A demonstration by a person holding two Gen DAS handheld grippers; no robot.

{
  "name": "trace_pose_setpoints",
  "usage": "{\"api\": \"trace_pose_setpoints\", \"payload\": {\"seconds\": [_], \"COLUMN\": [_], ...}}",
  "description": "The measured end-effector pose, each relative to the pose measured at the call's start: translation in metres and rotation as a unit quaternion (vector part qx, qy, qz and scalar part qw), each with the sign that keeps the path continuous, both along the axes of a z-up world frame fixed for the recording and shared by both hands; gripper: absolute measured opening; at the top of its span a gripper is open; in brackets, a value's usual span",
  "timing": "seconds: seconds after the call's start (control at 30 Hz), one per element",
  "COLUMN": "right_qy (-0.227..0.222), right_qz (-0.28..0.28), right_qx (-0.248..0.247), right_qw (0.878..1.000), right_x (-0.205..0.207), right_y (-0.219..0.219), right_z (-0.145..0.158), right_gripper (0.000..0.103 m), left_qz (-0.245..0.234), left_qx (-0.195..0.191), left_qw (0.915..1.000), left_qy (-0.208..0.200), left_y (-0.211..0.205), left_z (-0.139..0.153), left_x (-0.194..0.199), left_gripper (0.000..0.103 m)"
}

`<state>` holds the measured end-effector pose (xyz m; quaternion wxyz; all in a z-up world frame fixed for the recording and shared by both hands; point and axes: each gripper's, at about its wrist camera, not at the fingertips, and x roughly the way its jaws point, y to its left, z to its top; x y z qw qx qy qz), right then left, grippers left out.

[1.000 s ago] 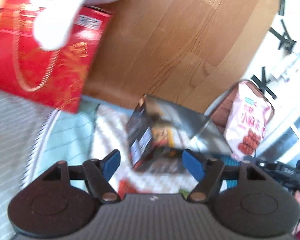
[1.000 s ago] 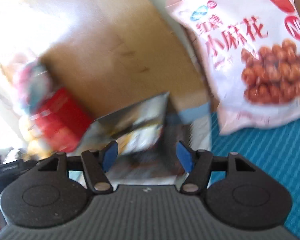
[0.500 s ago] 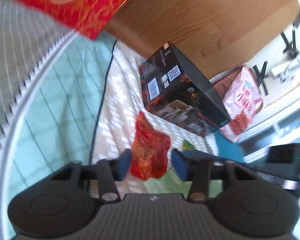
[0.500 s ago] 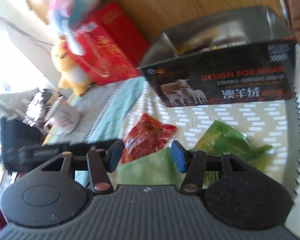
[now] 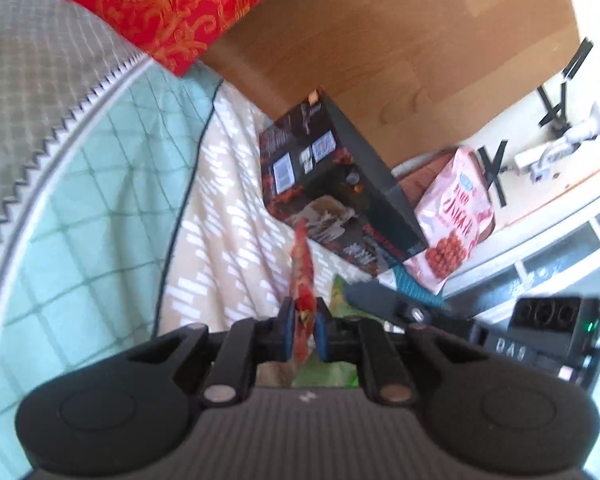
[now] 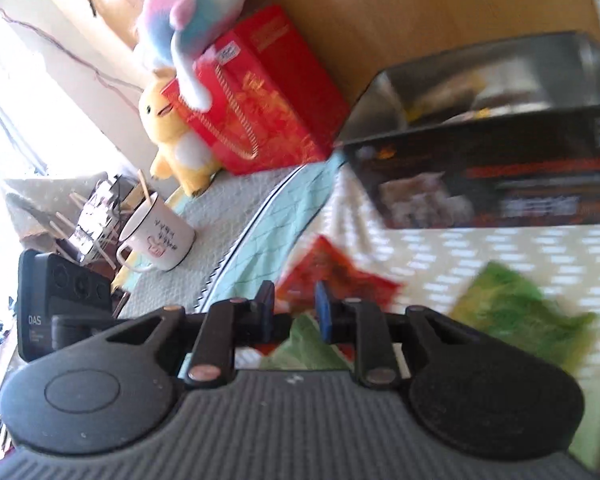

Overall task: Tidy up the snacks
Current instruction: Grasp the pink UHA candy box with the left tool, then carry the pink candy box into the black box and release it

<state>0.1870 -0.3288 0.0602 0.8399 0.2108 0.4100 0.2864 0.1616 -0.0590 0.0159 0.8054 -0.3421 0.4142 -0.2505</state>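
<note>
In the left wrist view, the left gripper (image 5: pixel 301 331) has its blue pads pressed onto the near end of a red snack packet (image 5: pixel 302 280). The packet is seen edge-on, its long axis running away from the camera toward the black box (image 5: pixel 340 188) that stands on the patterned bedspread (image 5: pixel 228 240). Only this view shows a pink snack bag (image 5: pixel 448 224) leaning at the far right beyond the box, and the edge-on lie of the red packet. The right gripper's body crosses the right side, low over a strip of green snack packet (image 5: pixel 336 292).

In the right wrist view, the right gripper (image 6: pixel 294 316) points forward and slightly down at the bed, its jaws drawn close but with a gap left between them; blur makes it hard to say whether they touch the green wrapper just beneath. Here the red packet shows its broad face, just beyond the fingertips, and the green packet spreads to the right. The box's open top is visible only here, as are a red gift bag (image 6: pixel 260 96), plush toys (image 6: pixel 176 136) and a white mug (image 6: pixel 160 240) at far left.
</note>
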Motion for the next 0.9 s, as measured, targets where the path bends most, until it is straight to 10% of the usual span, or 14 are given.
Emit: {"api": "trace_pose_setpoints", "payload": {"seconds": [0.13,0.33,0.5,0.67,0.9], "right_qy": [-0.025,-0.032,-0.062,-0.126,-0.13], "right_qz": [0.009,0.021,0.018,0.028,0.013], "right_qx": [-0.024,-0.07,-0.1,-0.194,-0.193], "right_qw": [0.999,0.997,0.993,0.972,0.972], "right_x": [-0.032,-0.086,-0.136,-0.174,-0.172], "right_y": [-0.024,-0.049,-0.064,-0.074,-0.081], "right_z": [0.007,0.003,0.001,-0.007,-0.037], "right_gripper": [0.038,0.04,0.049,0.067,0.053], "left_qz": [0.025,0.042,-0.055,-0.173,-0.196], "left_qx": [0.058,0.027,0.012,0.102,0.165], "left_qw": [0.998,0.9988,0.9979,0.9758,0.9629], "left_qy": [0.007,0.006,-0.03,-0.087,-0.084], "left_y": [0.018,0.039,-0.009,-0.088,-0.127], "left_z": [0.004,0.01,0.034,0.041,0.014], "left_x": [-0.011,-0.047,-0.077,-0.107,-0.121], "left_gripper": [0.018,0.022,0.028,0.051,0.044]}}
